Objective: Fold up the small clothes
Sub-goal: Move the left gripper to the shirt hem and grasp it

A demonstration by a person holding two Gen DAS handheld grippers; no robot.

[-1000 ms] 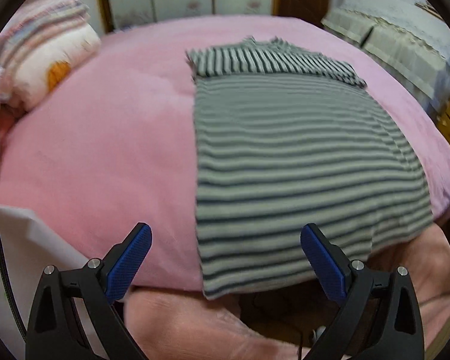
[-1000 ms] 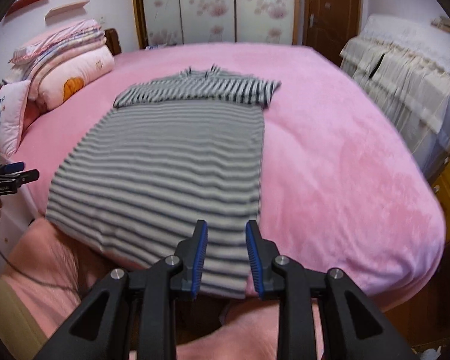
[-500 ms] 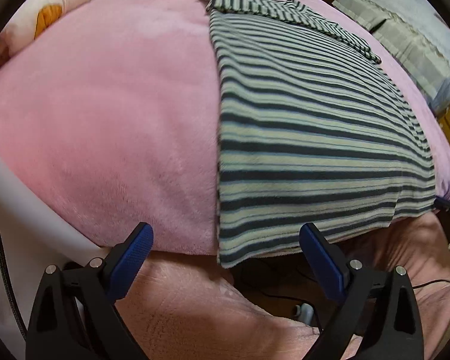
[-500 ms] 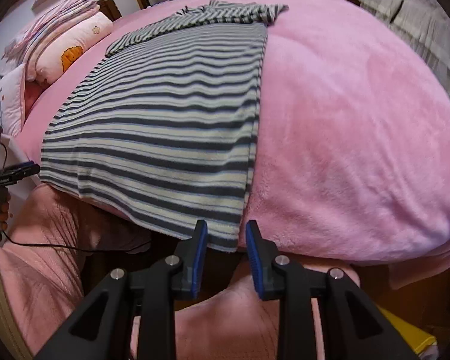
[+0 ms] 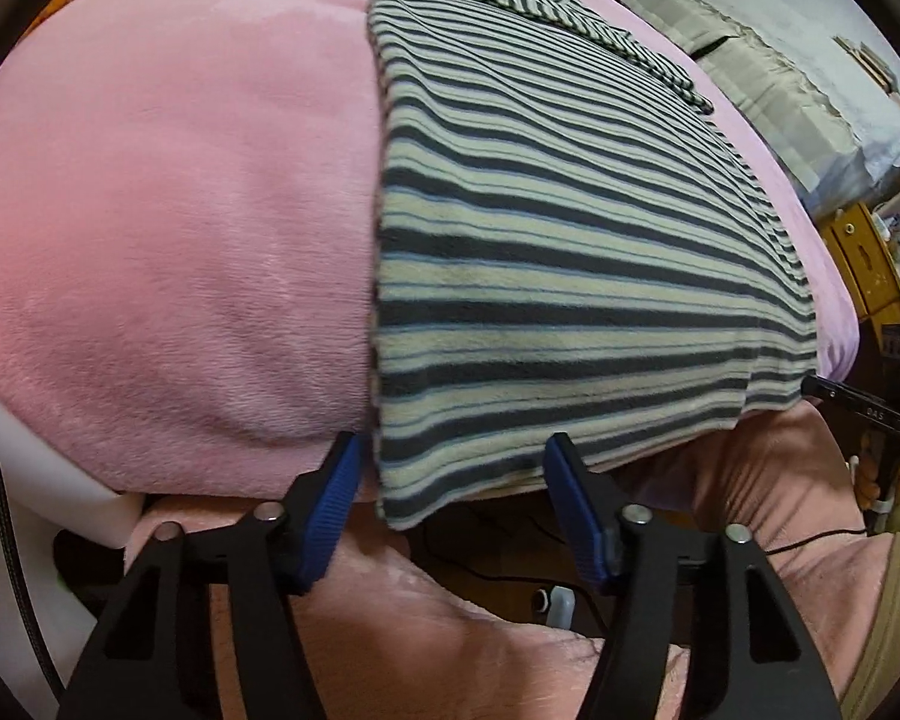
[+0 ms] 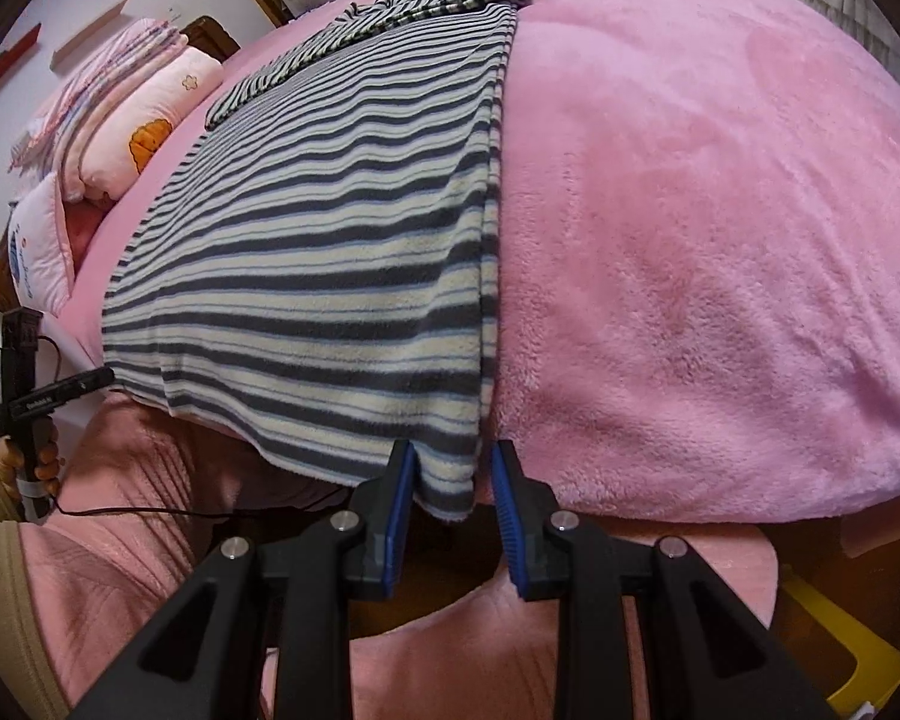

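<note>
Both grippers have come down to the striped garment; left gripper closing, right gripper unclenched around soft hem corners.

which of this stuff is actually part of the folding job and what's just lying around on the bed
Part of the job:
- striped garment, flat on the pink blanket, near hem hanging off the edge
- left claw, closing, hem corner between its pads
- right claw, the other hem corner between its pads

Just lying about:
- stacked pillows and folded bedding
- yellow object low on the right
</note>
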